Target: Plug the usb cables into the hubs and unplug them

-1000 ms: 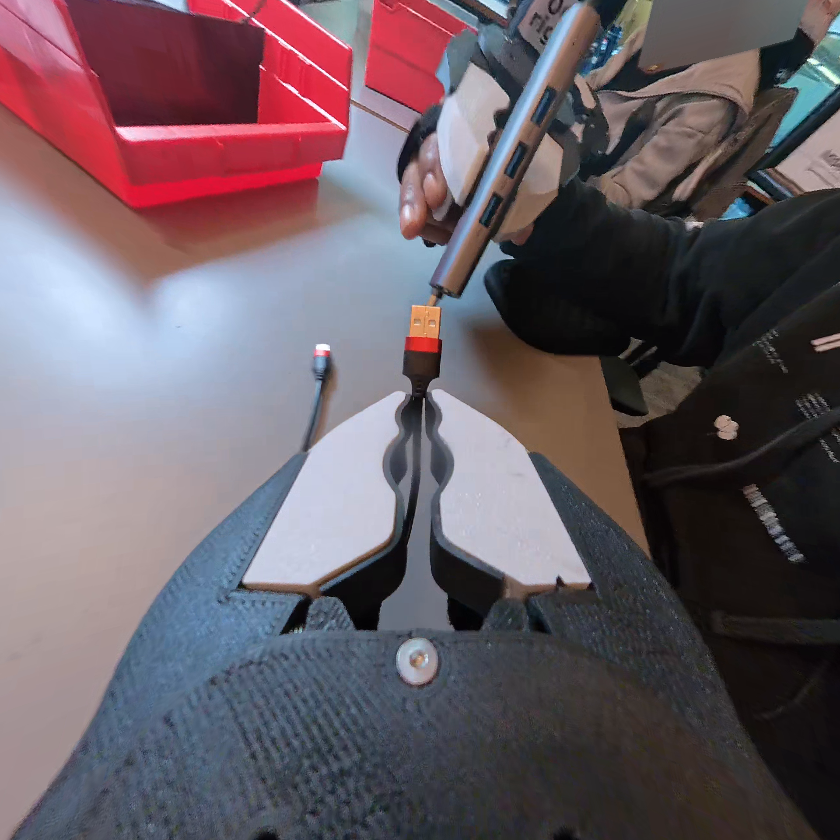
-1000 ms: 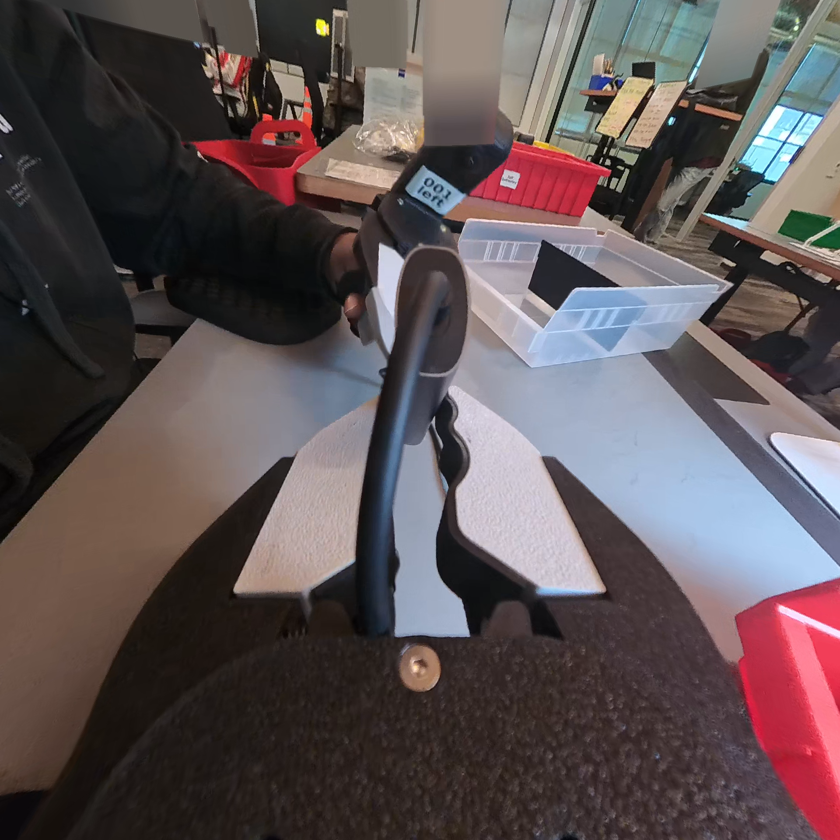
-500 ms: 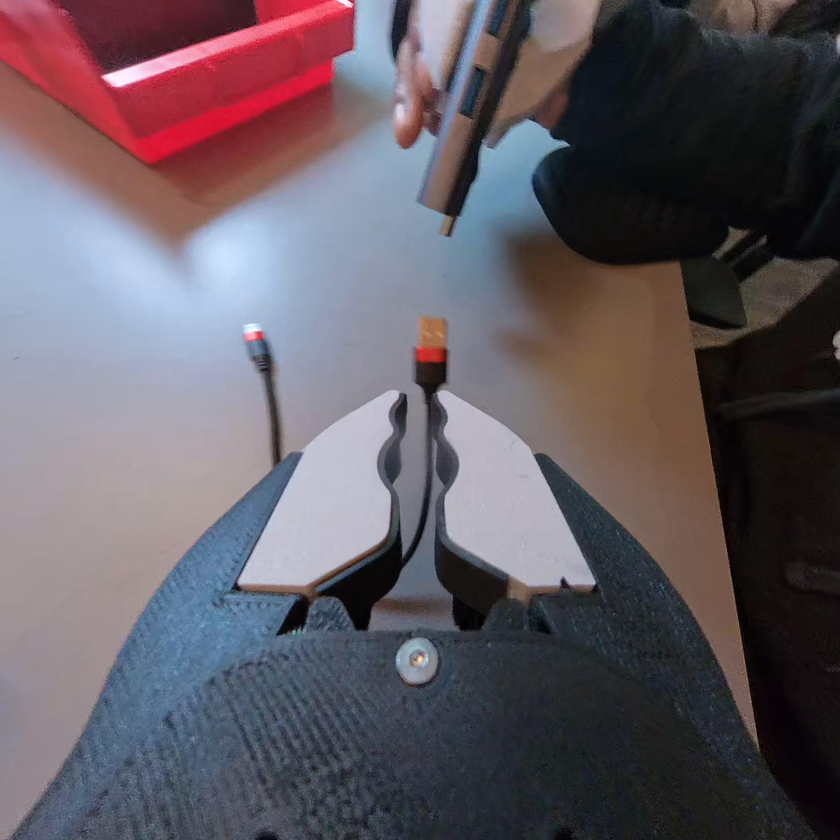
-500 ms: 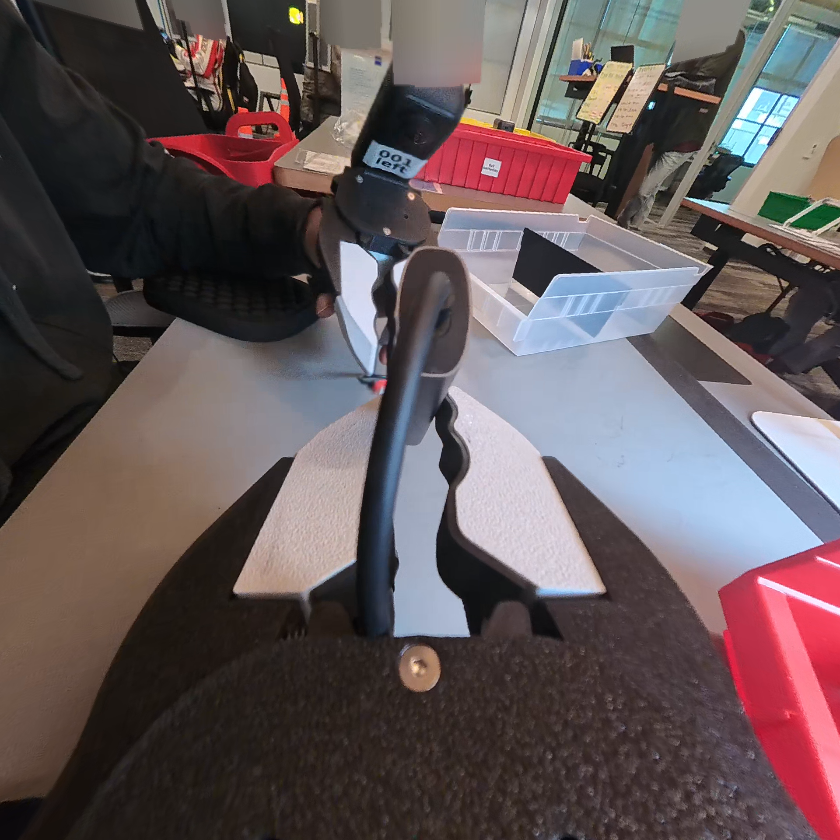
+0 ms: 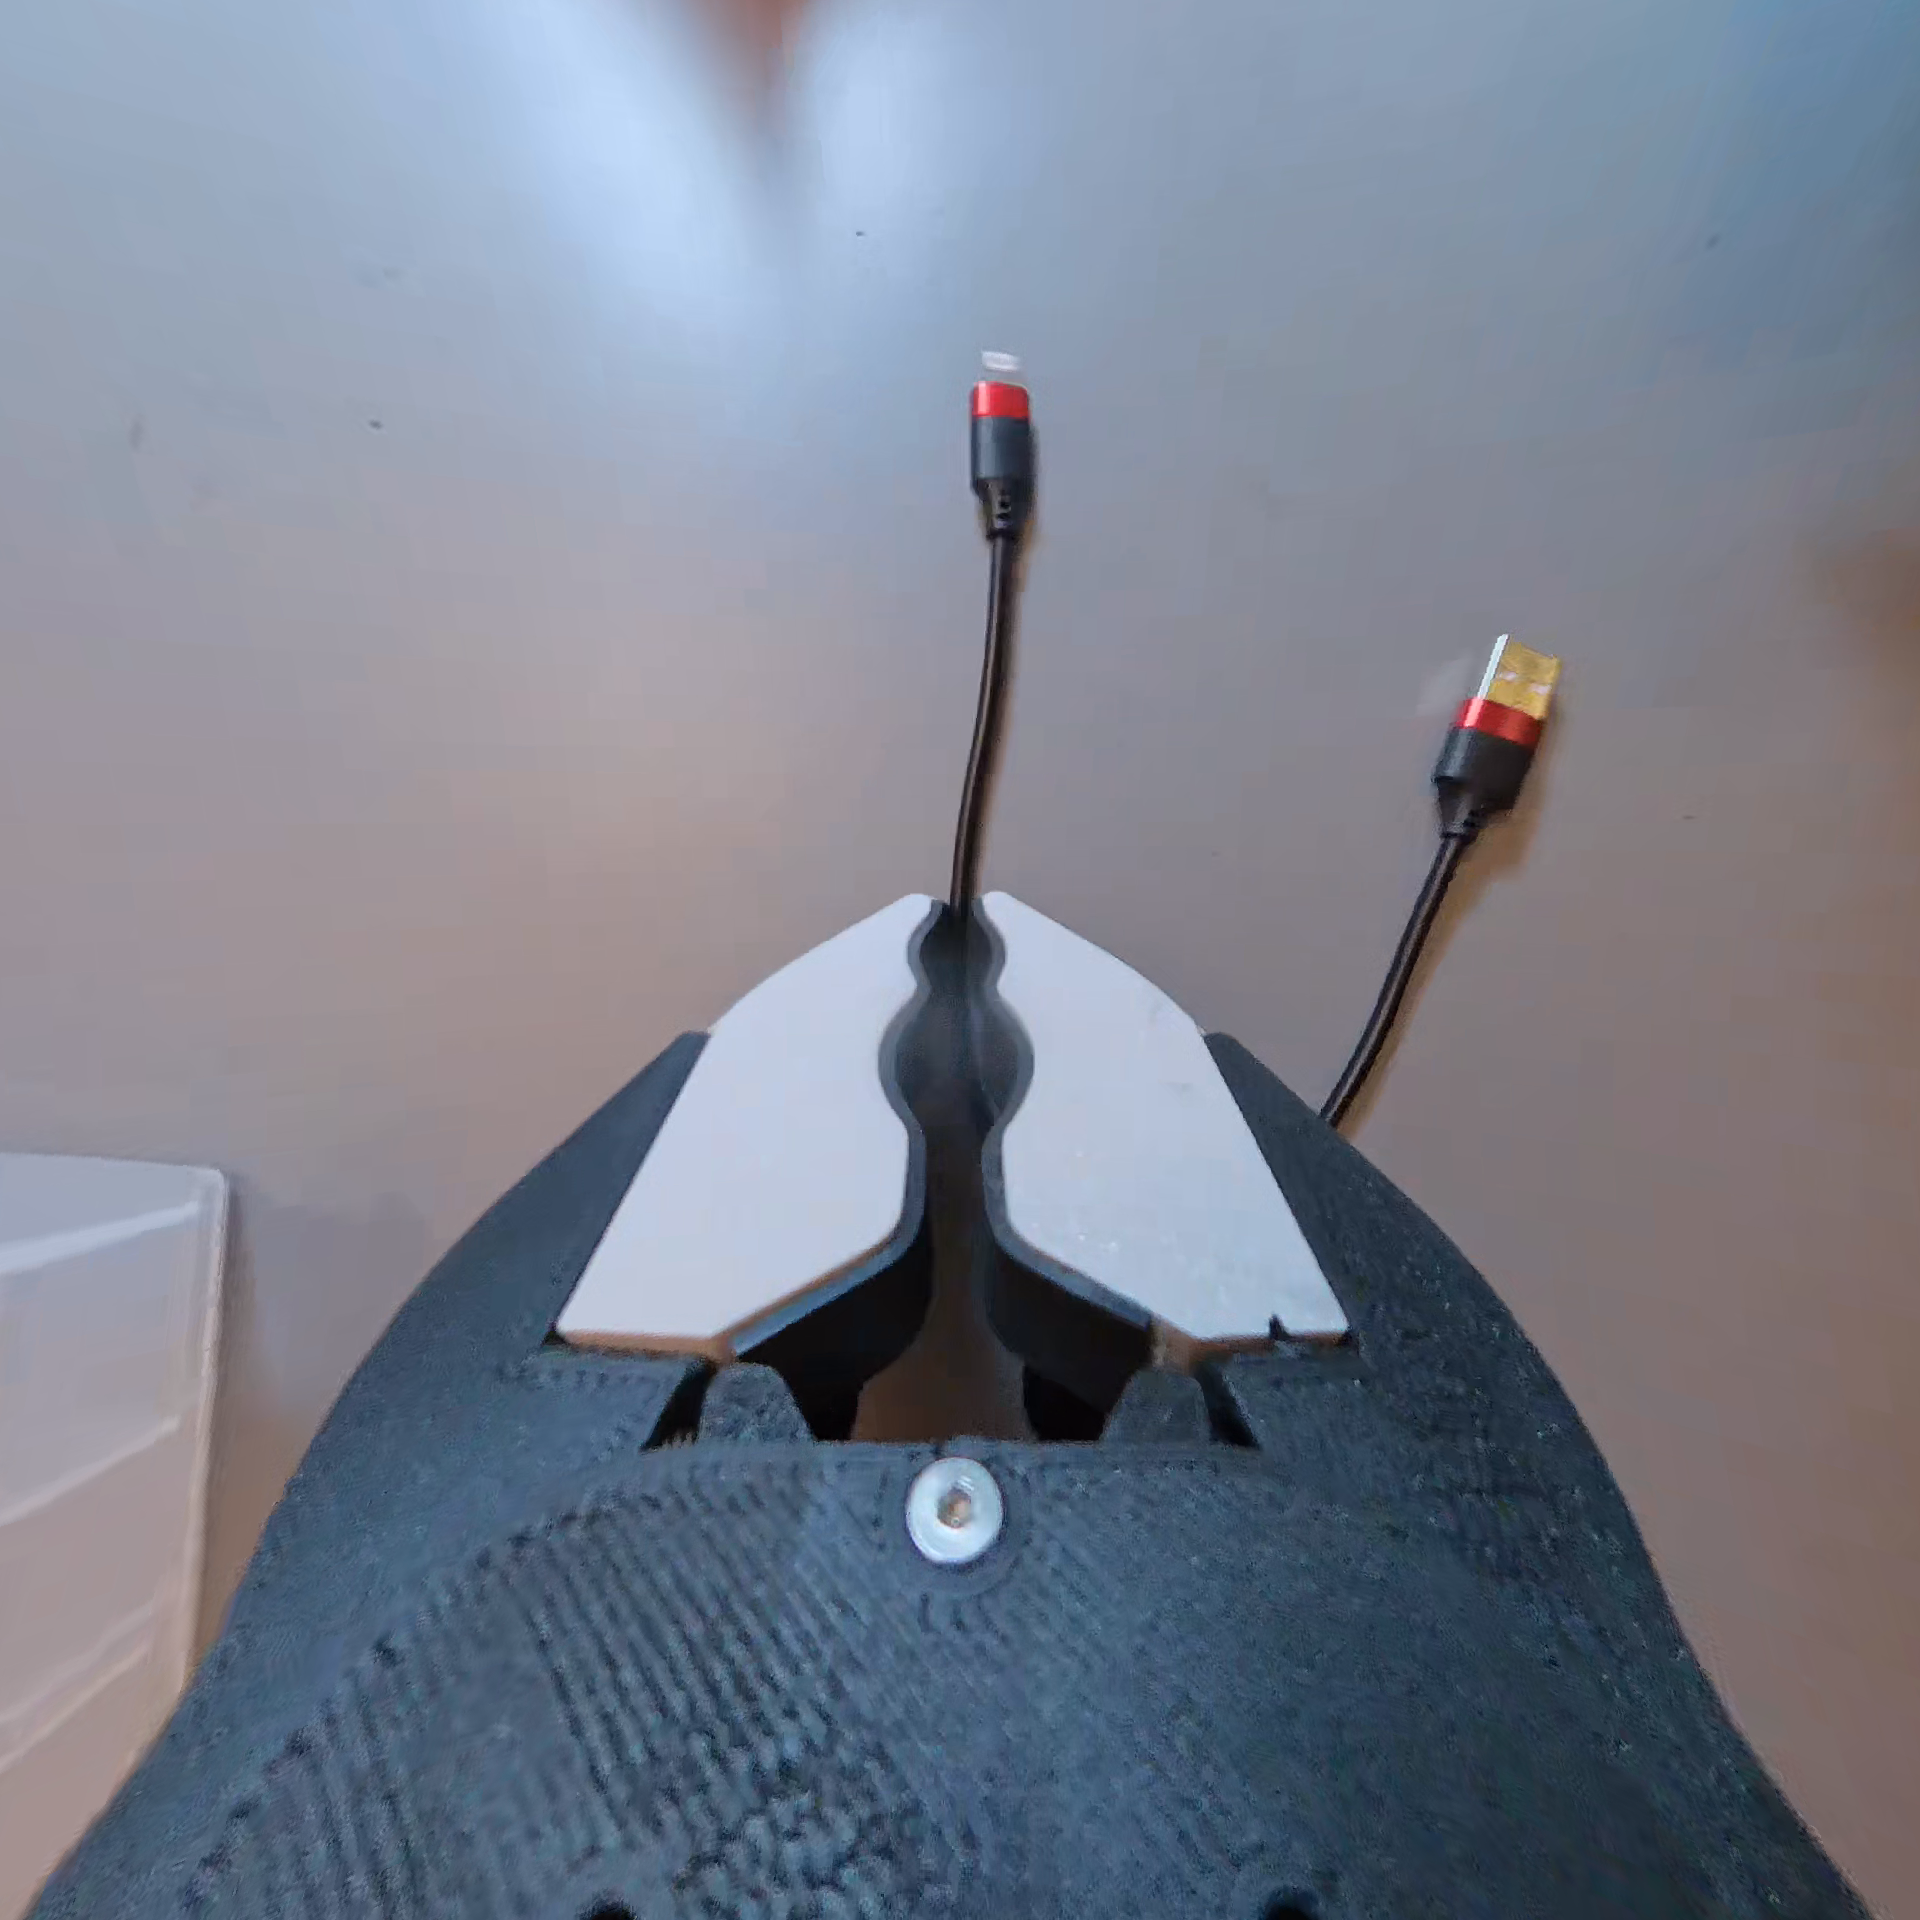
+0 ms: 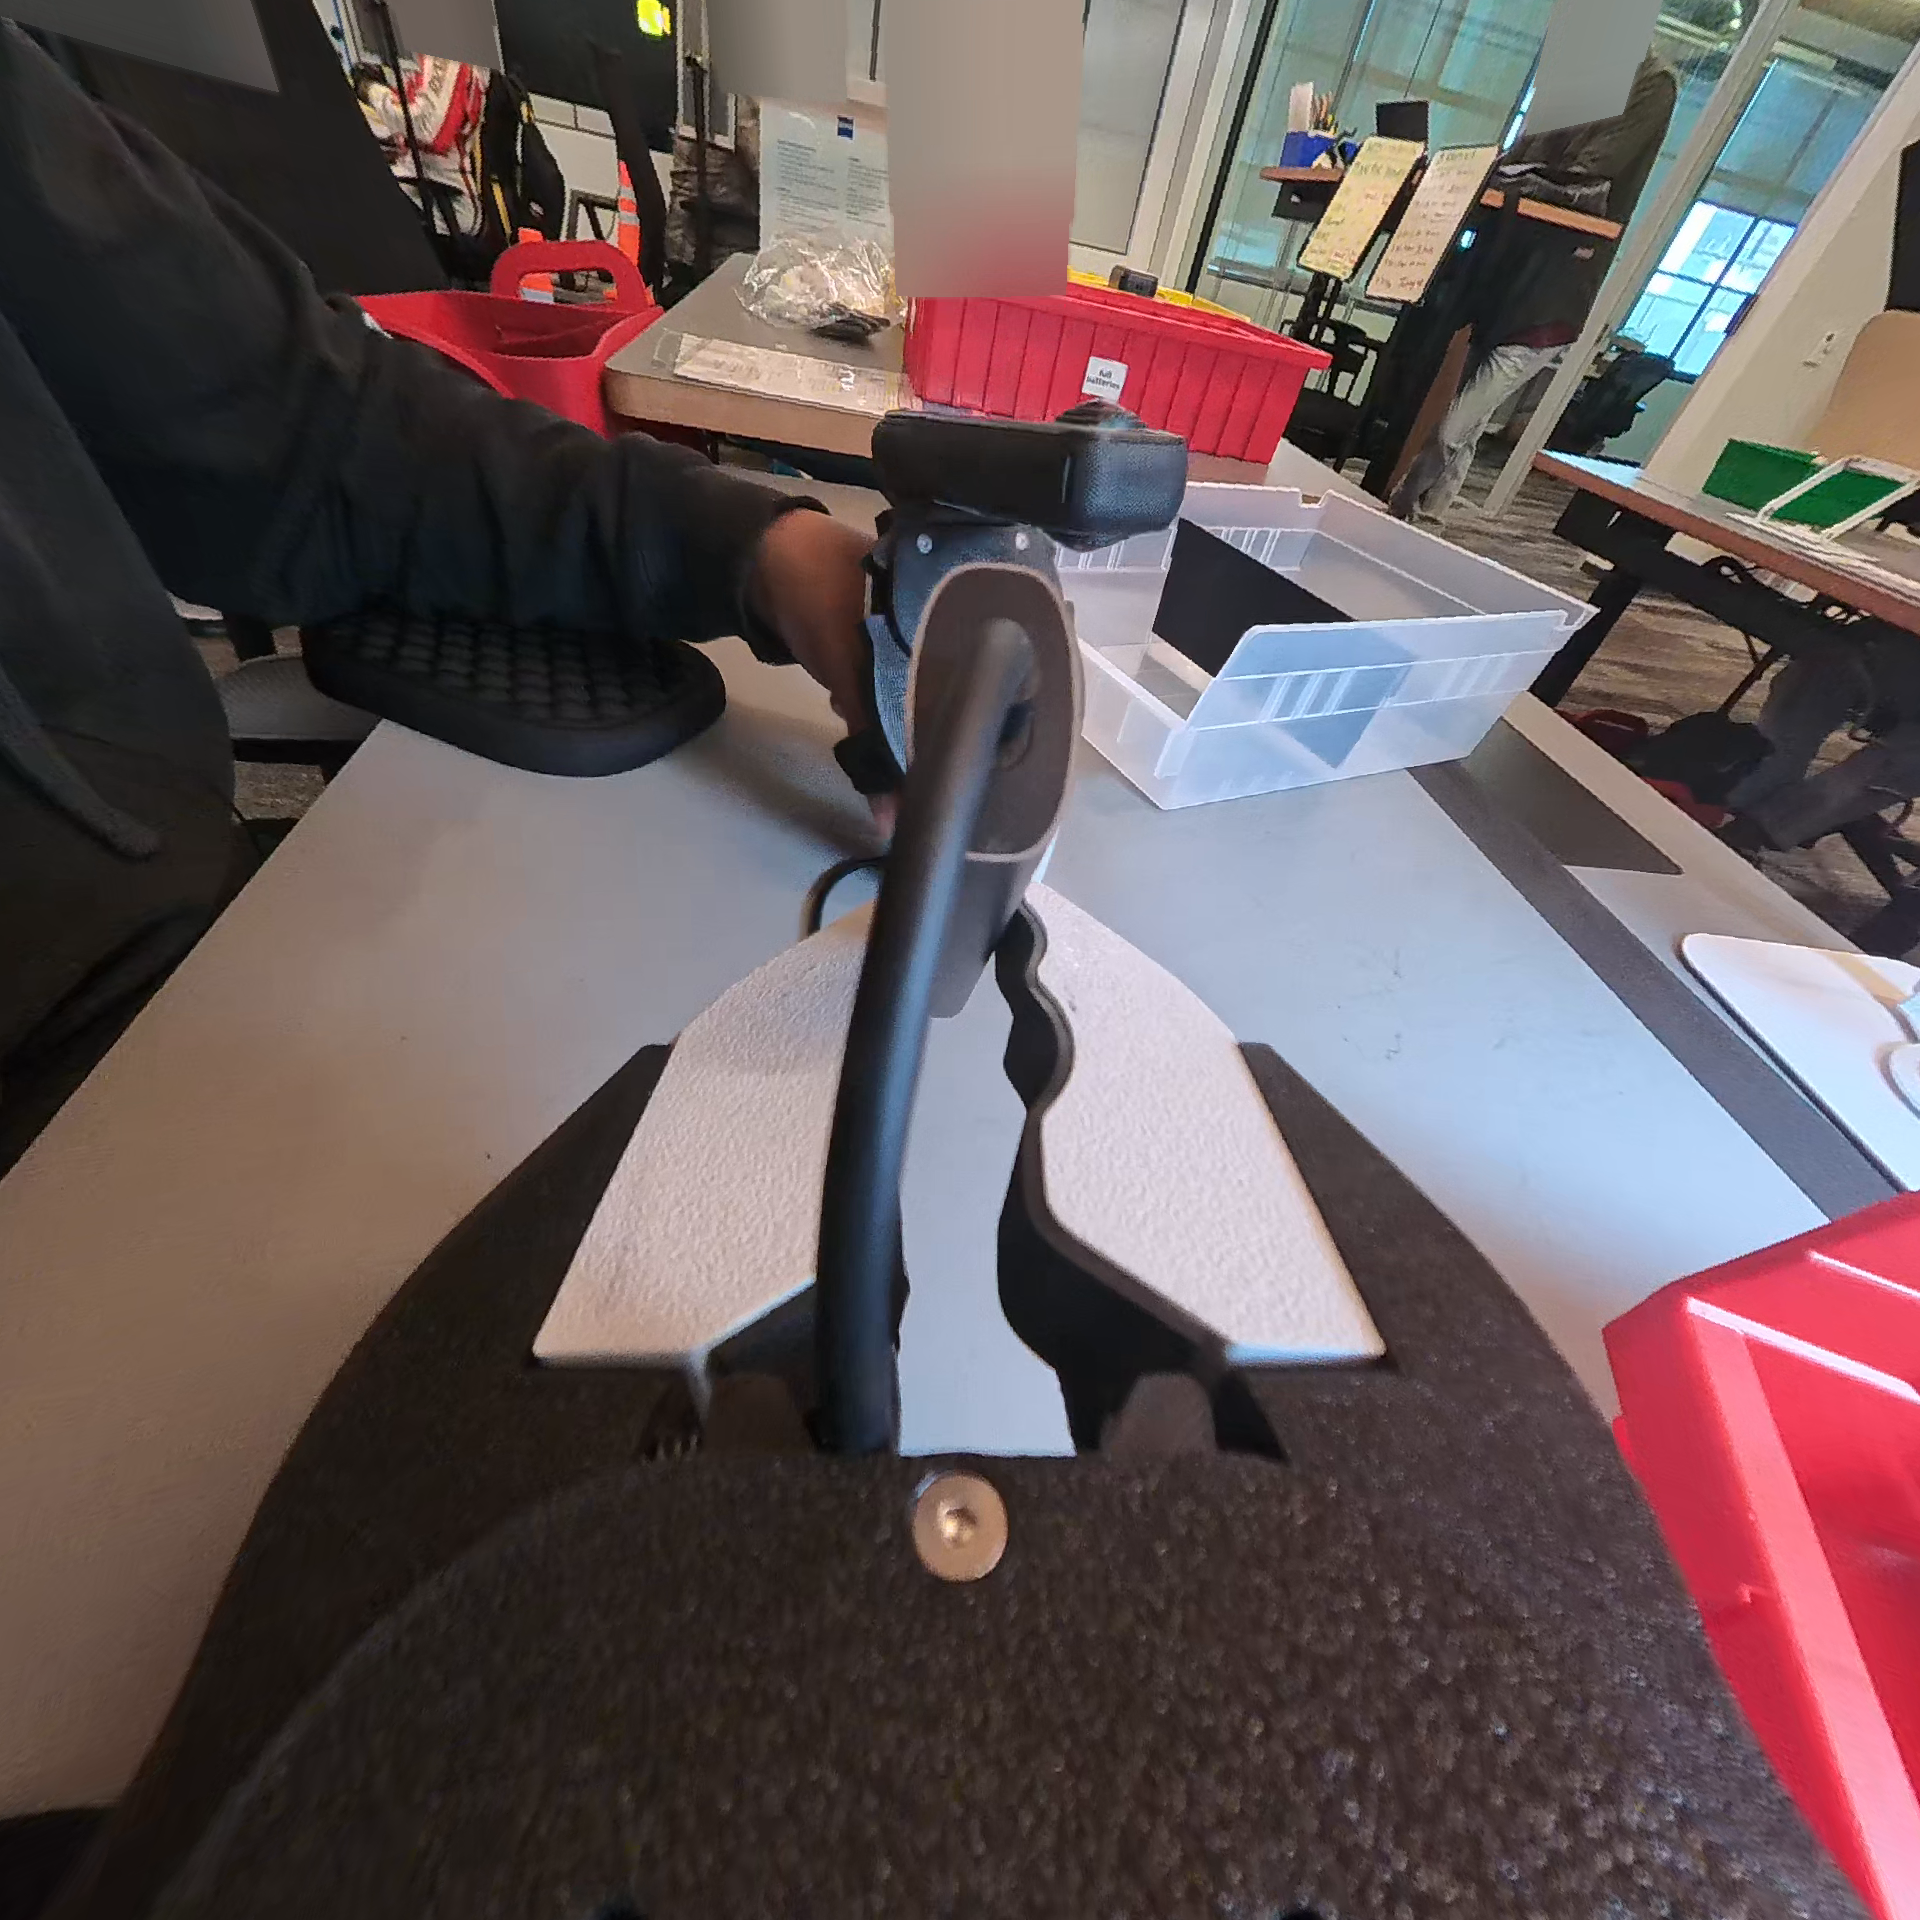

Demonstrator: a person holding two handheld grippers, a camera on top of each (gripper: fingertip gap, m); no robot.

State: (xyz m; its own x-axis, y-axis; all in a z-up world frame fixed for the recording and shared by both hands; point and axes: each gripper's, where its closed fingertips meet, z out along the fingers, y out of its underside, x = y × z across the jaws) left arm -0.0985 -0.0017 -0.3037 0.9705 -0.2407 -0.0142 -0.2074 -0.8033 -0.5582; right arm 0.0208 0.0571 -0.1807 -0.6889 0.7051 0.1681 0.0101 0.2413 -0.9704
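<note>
The thin black cable (image 5: 982, 727) lies flat on the grey worktop (image 5: 416, 623), just beside the clear plastic bin (image 6: 1351, 665). Both its ends are free and nothing is plugged in. Its gold flat plug with a red collar (image 5: 1512, 707) rests on the worktop on the side away from the bin. Its small plug with a red collar (image 5: 1003, 431) points straight ahead of your left claw (image 5: 954, 914).

That claw is tipped down onto the worktop with its fingers almost together. The cable runs into the gap at their tips, so it appears to be pinched there, well behind the small plug. From that far back the plug end will likely droop, so a grip nearer the collar would steer it better.

Your right claw (image 6: 966, 914) is clamped on the slim grey metal hub (image 6: 1023, 748). You are holding the hub raised over the worktop, on your side of the clear bin, with its end face turned towards the camera. Its thick black lead (image 6: 883, 1143) curves back between the fingers. Held like that, its ports sit off the surface, probably so a plug can be brought to them. The ports themselves are hidden here.

A red plastic bin (image 6: 1787, 1455) sits well apart from the clear one.
</note>
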